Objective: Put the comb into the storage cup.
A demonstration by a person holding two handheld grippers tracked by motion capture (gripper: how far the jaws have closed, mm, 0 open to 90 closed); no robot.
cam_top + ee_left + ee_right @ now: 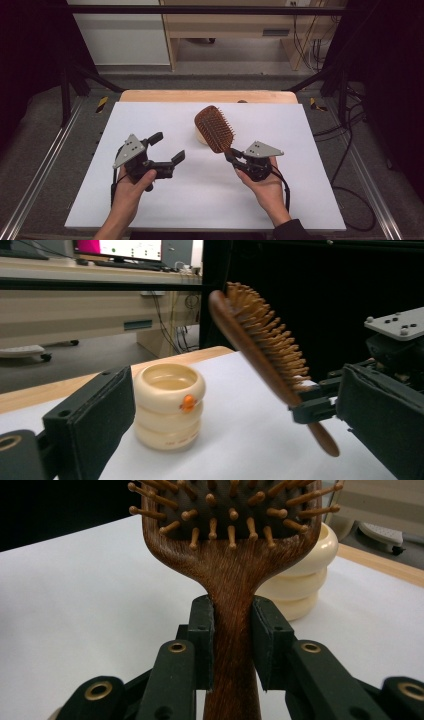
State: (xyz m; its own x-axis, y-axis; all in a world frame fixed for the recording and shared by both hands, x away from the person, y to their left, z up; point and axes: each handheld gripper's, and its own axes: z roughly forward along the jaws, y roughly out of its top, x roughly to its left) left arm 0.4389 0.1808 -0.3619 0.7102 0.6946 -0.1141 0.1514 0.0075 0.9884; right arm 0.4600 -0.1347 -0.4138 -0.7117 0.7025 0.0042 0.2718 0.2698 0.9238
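Right gripper: nearest the person's side at the table's right, jaws clamped from both sides on the hairbrush handle, just below the head.
Left gripper: at the table's left, jaws spread wide with nothing between them; in its own view the cup sits ahead, just past its left jaw.
Hairbrush: lifted clear of the table and tilted, head up and leaning away from the person, bristles facing up and toward the person, handle end low.
Long axis: runs from the right gripper up and forward-left, so the head hangs toward the cup.
Cup: cream, ringed, upright with its mouth open upward, standing on the white table beyond the brush; from above, the brush head covers most of it.
Key relation: the cup lies ahead and slightly left of the right gripper, near and below the brush head, not touching it as far as can be told.
Nearer hand: the right one, which already holds the brush; the left is farther off to the side.
Likely need: turning the brush handle-down over the cup mouth, judging from this layout.
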